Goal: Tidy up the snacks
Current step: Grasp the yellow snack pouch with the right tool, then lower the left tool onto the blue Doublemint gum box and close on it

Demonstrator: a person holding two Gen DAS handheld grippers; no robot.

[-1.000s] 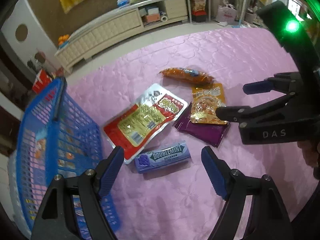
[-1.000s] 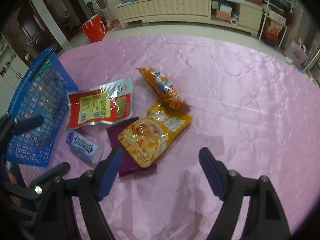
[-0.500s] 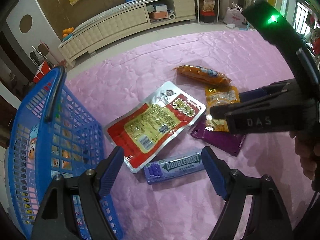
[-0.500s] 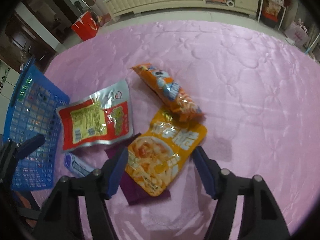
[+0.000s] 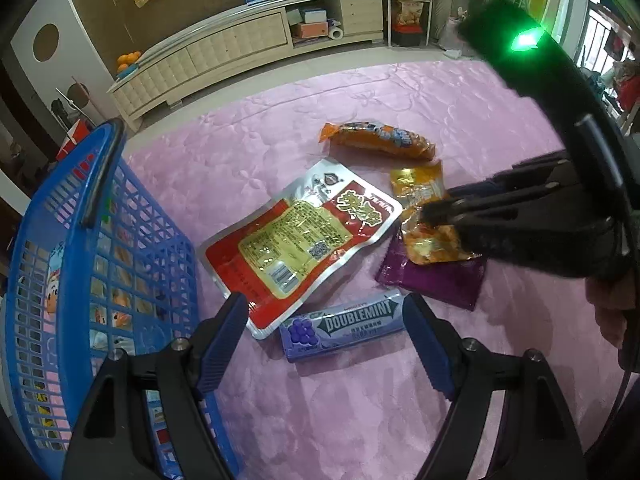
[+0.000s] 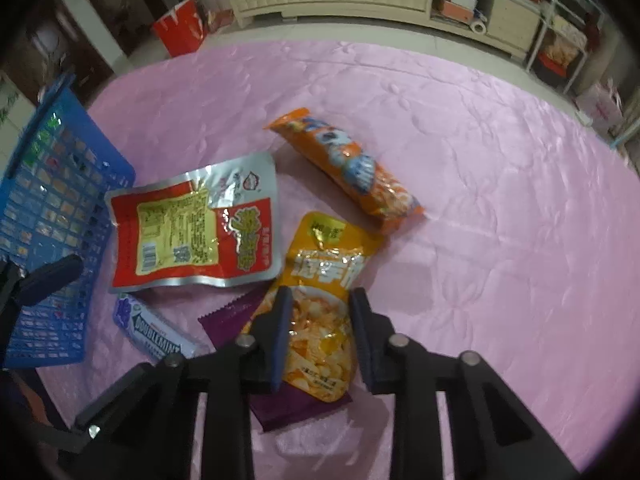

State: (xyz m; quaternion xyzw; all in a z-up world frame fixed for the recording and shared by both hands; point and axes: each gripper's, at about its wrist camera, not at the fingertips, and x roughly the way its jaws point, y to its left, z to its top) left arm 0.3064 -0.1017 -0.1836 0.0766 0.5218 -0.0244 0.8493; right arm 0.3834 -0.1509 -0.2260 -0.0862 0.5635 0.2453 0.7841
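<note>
Several snacks lie on a pink cloth. My right gripper (image 6: 319, 312) straddles the yellow-orange pouch (image 6: 324, 300), its jaws narrowed on either side of it but with a gap on the right. The pouch lies on a purple packet (image 6: 236, 314). My left gripper (image 5: 324, 312) is open just above the Doublemint gum pack (image 5: 344, 330), which also shows in the right wrist view (image 6: 154, 330). A red and silver pouch (image 5: 300, 240) and an orange tube snack (image 5: 380, 140) lie nearby. The right gripper (image 5: 436, 212) shows over the yellow pouch (image 5: 424, 216) in the left wrist view.
A blue plastic basket (image 5: 80, 248) stands at the left with packets inside; it also shows in the right wrist view (image 6: 44, 216). A long cream cabinet (image 5: 240, 48) runs along the far wall. The cloth's edge meets the floor beyond the snacks.
My right gripper has come down over the yellow-orange pouch and its jaws have narrowed around it. My left gripper has edged closer to the gum pack and stays open.
</note>
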